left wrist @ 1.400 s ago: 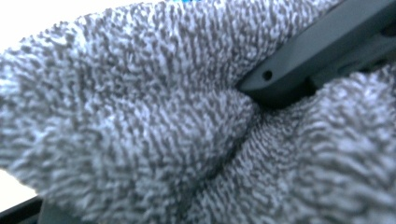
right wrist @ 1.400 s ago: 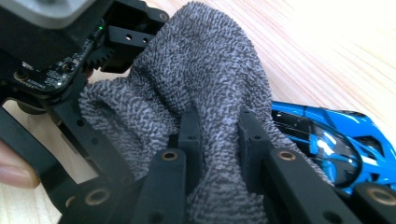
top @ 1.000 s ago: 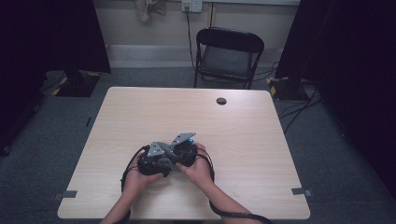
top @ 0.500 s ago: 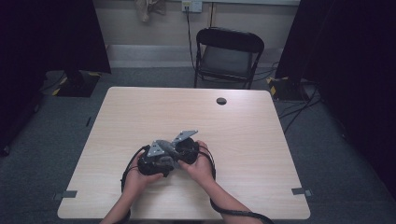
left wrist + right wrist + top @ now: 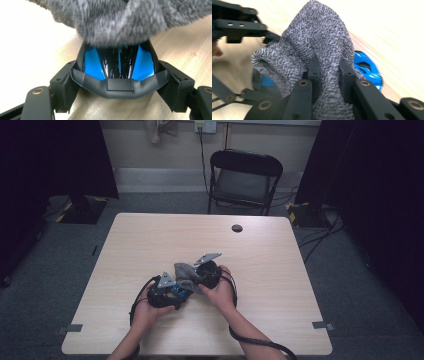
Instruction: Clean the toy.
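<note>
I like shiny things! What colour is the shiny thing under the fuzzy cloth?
Bright blue and glossy black shiny thing, clearest in the left gripper view, under the grey cloth.

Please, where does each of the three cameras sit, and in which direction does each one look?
High view: above the person's side, looking forward and down on the table; both forearms, left gripper, right gripper.
Left gripper view: on the left gripper, along its jaws clamped on a blue-black toy car under a grey cloth.
Right gripper view: on the right gripper, jaws pinching the cloth.
Shared: cloth and car appear in both gripper views.
</note>
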Motion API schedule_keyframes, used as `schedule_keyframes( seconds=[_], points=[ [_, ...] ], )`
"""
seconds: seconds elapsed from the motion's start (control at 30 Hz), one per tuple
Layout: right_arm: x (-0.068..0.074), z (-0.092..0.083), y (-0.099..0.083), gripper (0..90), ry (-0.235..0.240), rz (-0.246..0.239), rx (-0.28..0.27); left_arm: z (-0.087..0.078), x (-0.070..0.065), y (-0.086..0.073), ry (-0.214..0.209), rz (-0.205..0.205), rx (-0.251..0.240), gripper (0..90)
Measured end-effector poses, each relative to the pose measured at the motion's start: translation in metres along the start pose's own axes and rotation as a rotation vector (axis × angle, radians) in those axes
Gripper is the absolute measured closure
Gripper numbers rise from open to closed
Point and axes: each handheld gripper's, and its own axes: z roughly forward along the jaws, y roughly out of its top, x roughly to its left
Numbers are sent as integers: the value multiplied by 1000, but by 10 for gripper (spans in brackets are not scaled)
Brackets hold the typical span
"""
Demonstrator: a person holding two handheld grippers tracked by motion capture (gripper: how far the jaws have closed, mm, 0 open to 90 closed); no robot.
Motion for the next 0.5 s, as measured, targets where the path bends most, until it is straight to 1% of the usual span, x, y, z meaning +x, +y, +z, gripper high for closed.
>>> schedule_keyframes(
  seconds=[0.07,0.1,0.13,0.33,0.5],
  points=[
    [-6,0,-2,759,-7,16,2,0,0,0,0,0,0,245],
    [-6,0,-2,759,-7,16,2,0,0,0,0,0,0,245],
    [-11,-1,-4,759,-10,28,3,0,0,0,0,0,0,245],
    [-19,0,-7,759,-32,44,14,0,0,0,0,0,0,245],
    [-24,1,-5,758,-56,47,25,0,0,0,1,0,0,245]
  ],
)
